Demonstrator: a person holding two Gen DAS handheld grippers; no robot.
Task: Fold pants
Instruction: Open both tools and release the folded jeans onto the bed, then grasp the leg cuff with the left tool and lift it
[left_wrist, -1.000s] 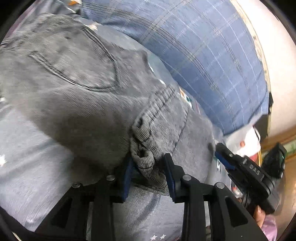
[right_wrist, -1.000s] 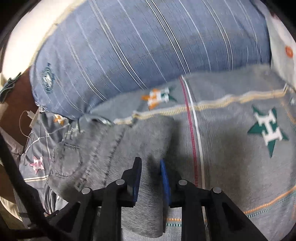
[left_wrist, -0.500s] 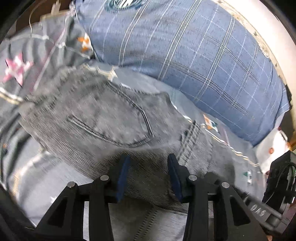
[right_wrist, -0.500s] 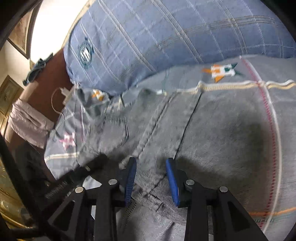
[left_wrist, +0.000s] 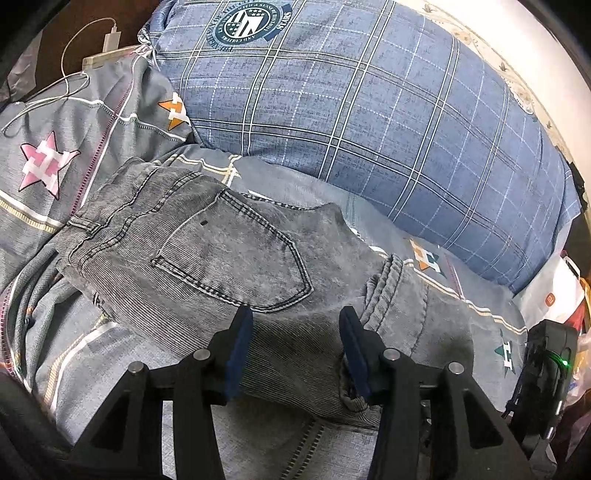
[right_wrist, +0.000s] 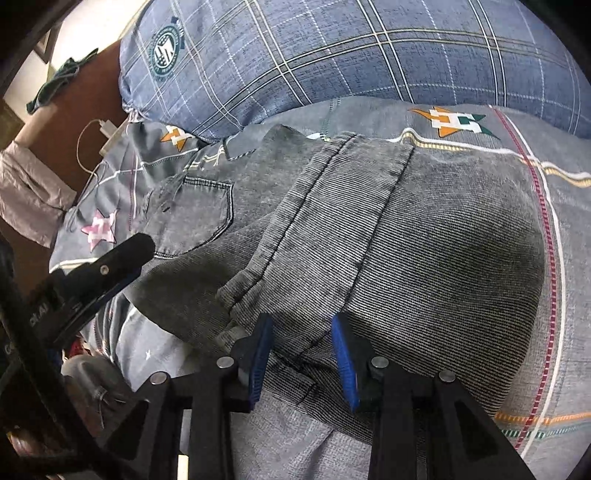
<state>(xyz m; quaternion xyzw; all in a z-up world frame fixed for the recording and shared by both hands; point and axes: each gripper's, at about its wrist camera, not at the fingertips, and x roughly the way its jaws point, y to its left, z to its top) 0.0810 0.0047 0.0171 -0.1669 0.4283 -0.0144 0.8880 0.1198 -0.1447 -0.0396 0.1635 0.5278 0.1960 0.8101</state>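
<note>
The grey denim pants (left_wrist: 229, 258) lie folded in a compact bundle on the grey star-print bedsheet (left_wrist: 48, 173), back pocket up, leg hems laid across the right part. My left gripper (left_wrist: 295, 332) is open, its blue pads just above the bundle's near edge, holding nothing. In the right wrist view the pants (right_wrist: 406, 240) fill the middle, and my right gripper (right_wrist: 301, 339) is open over the near edge by the hem seams. The left gripper also shows in the right wrist view (right_wrist: 110, 266), and the right gripper in the left wrist view (left_wrist: 546, 354).
A big blue plaid pillow (left_wrist: 369, 110) lies right behind the pants. A white charger and cable (left_wrist: 107, 40) sit at the far left on the sheet. A white bag (left_wrist: 554, 291) stands at the right. A brown headboard (right_wrist: 74, 103) is at the far left.
Both grippers let go of the denim, opened and pulled back toward me. The pants dropped and now lie flat as a folded bundle.
</note>
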